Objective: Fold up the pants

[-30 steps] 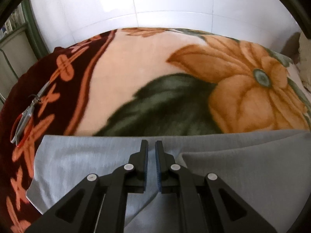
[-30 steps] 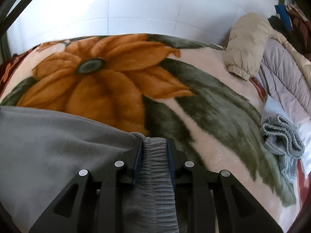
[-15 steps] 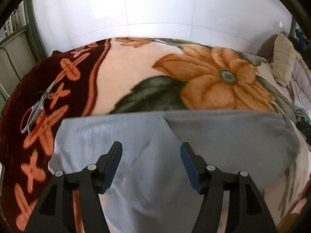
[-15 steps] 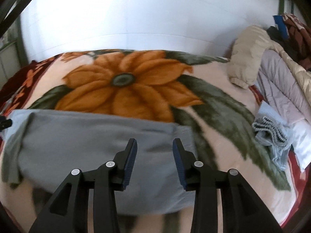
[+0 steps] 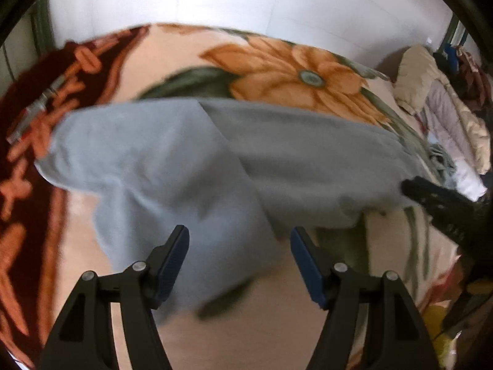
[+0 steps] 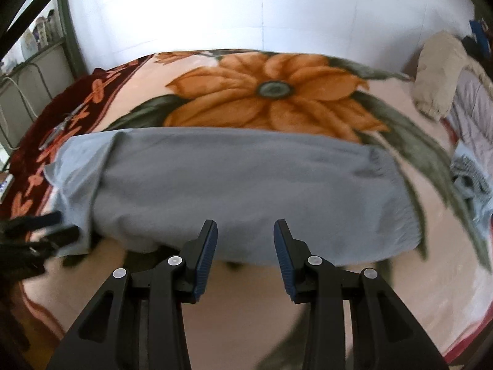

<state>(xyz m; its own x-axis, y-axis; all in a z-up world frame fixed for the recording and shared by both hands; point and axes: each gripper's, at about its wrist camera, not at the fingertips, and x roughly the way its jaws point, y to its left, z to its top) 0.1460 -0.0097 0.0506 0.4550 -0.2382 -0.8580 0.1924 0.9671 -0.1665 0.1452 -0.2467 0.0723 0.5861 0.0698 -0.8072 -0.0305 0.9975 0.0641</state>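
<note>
We hold our left gripper (image 5: 239, 257) and right gripper (image 6: 245, 248) wide open and empty above the folded grey fabric pants (image 6: 234, 185) on the orange-flowered fleece blanket (image 6: 277, 92).

The pants (image 6: 240, 191) are plain light grey. The blanket (image 6: 400, 117) is pale peach with one big orange flower that has a grey-green centre, dark olive leaves, and a dark red border with orange cross shapes. The grippers are black with blue pads (image 6: 207, 257), the wall (image 6: 246, 9) is white tile, and the jacket (image 5: 413, 77) is beige.
</note>
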